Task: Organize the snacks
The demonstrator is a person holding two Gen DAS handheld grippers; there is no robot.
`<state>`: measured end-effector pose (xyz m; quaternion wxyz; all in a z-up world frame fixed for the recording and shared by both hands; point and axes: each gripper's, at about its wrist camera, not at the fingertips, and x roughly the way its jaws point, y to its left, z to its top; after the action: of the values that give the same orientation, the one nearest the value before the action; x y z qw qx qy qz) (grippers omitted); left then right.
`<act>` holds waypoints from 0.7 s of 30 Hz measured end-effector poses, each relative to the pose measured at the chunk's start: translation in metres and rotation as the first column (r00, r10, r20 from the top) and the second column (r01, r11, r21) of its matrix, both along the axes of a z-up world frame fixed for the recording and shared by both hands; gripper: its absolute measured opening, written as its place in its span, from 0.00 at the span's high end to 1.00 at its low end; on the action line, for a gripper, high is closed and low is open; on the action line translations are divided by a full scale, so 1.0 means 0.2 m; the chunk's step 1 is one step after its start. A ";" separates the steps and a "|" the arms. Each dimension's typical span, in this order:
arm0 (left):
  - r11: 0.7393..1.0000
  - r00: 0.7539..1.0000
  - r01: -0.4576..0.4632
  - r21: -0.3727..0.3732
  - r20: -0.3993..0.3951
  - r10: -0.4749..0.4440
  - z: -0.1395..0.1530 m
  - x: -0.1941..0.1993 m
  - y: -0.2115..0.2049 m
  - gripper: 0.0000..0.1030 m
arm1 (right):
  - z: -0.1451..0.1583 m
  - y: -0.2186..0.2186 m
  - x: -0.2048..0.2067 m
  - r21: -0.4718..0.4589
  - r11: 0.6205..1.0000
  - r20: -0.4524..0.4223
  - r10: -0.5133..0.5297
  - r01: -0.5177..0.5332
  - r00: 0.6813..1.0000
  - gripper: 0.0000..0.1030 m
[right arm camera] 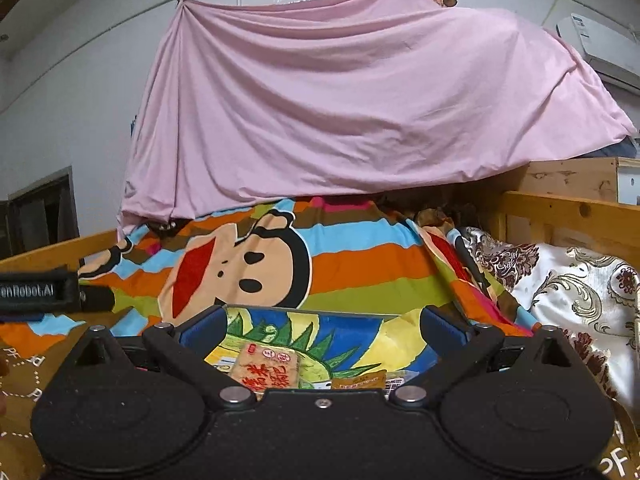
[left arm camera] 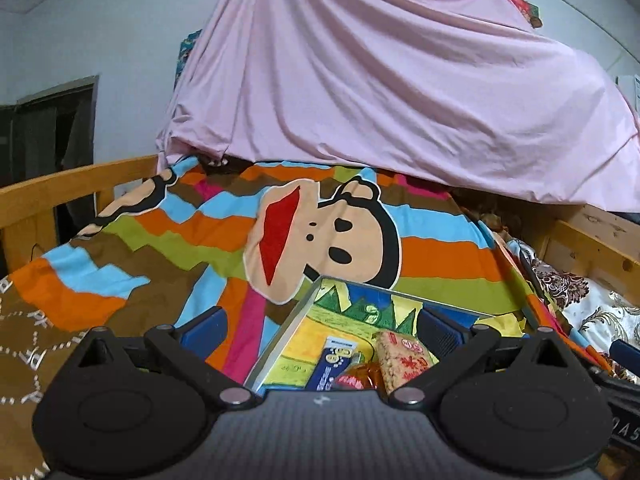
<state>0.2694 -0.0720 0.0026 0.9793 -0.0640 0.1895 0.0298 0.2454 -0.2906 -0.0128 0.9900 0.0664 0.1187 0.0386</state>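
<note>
Both of my grippers hang over a bed covered with a striped cartoon-monkey blanket. My left gripper has its jaws spread wide with nothing between them; below it sits a tray with a shiny rim and a colourful drawing on its floor. Inside the tray I see a pale rice-cake bar with red print, a blue-and-white packet just to its left, and a red-orange wrapped snack touching the bar's lower edge.

My right gripper is also released, fingers well apart and empty. From that side the bar lies at the near end of the tray, with a small brown packet just to its right. The left gripper's black body shows at the left edge of this view.

A pink sheet drapes over the far end of the bed, and a patterned satin quilt lies beside the wooden rail on the right
</note>
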 end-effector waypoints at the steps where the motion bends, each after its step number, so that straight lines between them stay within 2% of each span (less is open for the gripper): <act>1: 1.000 1.000 -0.003 -0.003 0.001 0.003 0.00 -0.01 0.00 0.00 | 0.01 0.00 -0.01 0.001 1.000 0.003 -0.001 0.001 1.000 0.01; 12: 1.000 1.000 -0.019 0.003 0.021 0.019 0.01 -0.14 0.04 0.00 | 0.05 0.05 -0.12 0.000 1.000 0.010 0.021 -0.021 1.000 0.01; 21: 0.999 0.999 -0.044 -0.030 0.022 0.044 0.02 -0.24 0.11 0.00 | 0.06 0.03 -0.20 0.013 1.000 0.009 -0.011 0.011 1.000 0.01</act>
<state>0.2214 -0.0504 0.0068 0.9795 -0.0831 0.1773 0.0478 0.2046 -0.2846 -0.0003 0.9902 0.0732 0.1138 0.0342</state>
